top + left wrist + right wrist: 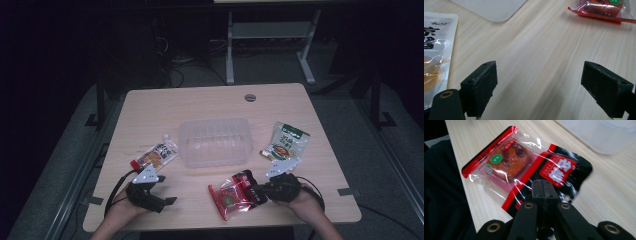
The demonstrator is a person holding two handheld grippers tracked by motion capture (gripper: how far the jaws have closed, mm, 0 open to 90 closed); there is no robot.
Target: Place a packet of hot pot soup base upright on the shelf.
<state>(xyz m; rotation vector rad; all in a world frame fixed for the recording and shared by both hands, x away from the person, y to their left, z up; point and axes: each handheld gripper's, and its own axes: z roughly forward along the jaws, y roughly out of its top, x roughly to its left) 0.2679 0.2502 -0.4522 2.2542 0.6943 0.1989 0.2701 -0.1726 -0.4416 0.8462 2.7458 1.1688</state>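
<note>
The person's forearms are reaching in from the near edge of the worktop (150, 107); the left hand-held gripper (159, 192) is resting near the near-left corner with its jaws spread wide over bare wood, grasping nothing; the right hand-held gripper (261, 190) is sitting at the near right, its jaws clenched together on the black end of a red-and-clear snack packet (524, 165). Three packets are lying on the worktop: that red one at near centre, a white sauce pouch (155, 155) at the left, a green-and-white packet (286, 140) at the right; one clear plastic tub (215, 142) is standing between them. White characters are showing on the red packet's label, too blurred to read.
</note>
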